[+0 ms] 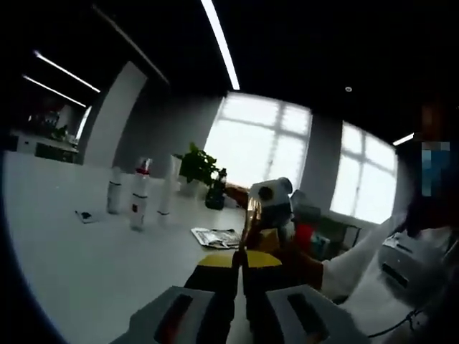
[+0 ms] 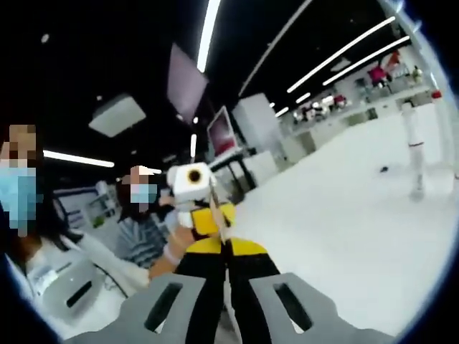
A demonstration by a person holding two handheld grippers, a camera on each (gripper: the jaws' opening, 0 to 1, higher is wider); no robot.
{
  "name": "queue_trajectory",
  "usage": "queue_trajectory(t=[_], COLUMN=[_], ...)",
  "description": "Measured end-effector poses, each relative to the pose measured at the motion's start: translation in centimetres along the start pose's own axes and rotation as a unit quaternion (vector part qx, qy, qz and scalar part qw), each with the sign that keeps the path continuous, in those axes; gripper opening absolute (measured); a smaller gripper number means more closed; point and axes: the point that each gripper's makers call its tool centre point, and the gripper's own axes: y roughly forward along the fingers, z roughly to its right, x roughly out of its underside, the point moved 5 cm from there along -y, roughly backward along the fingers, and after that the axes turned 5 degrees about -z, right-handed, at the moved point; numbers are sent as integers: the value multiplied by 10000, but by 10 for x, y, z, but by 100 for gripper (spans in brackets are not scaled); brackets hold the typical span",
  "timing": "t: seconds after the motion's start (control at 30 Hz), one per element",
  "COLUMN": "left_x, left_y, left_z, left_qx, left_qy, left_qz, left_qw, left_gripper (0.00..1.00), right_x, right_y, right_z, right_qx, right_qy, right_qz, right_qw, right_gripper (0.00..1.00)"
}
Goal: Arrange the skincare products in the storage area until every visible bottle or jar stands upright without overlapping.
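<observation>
My left tongs are clenched with nothing between them, and my right tongs are clenched too, each facing the other across the air beside the white table. The table is broad and pale — three white bottles stand upright in a loose row far back on it, near a potted plant and a flat foil packet. Behind are bright windows and long ceiling lights.
</observation>
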Motion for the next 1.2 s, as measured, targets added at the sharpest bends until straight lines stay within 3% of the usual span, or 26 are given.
queue_trajectory(t=[0.13, 0.2, 0.33, 0.43, 0.57, 0.73, 0.8, 0.83, 0.87, 1.0, 1.1, 1.2], left_x=[1, 1, -2, -5, -9, -14, -17, -18, -19, -21, -20, -21], left_y=[0, 1, 0, -1, -2, 0, 1, 1, 1, 2, 4, 8], left_z=[1, 3, 2, 0, -3, -12, -18, -19, -21, -27, -33, -41], left_qx=[74, 180, 189, 128, 91, -53, -140, -117, -73, -184, -251, -243], left_qy=[-150, -317, -466, -523, -710, -1153, -1450, -1528, -1553, -1692, -1850, -2076], left_qz=[-32, -5, 110, 181, 305, 492, 606, 643, 665, 748, 800, 844], left_qw=[9999, 9993, 9987, 9984, 9970, 9921, 9875, 9861, 9856, 9826, 9792, 9743], left_gripper=[1, 0, 0, 0, 0, 0, 0, 0, 0, 0, 0, 0], right_x=[1, 1, 3, 4, 2, -2, 0, 0, 1, 7, 7, 8], right_y=[-1, -1, -2, -5, -10, -21, -26, -27, -28, -27, -31, -34], right_z=[1, -3, -4, -6, 0, 12, 17, 18, 18, 19, 22, 24], right_qx=[28, -70, 40, 65, 489, 1446, 1921, 1985, 2116, 2185, 2400, 2388], right_qy=[20, -236, -347, -465, -745, -1376, -1805, -1885, -2127, -2243, -2347, -2242], right_qz=[-21, 84, 72, 89, 148, 330, 241, 214, 166, 72, 129, 163], right_qw=[10000, 9997, 9994, 9989, 9959, 9793, 9643, 9616, 9538, 9497, 9419, 9447], right_gripper=[0, 0, 17, 22, 24, 33, 36, 38, 42, 68, 74, 84])
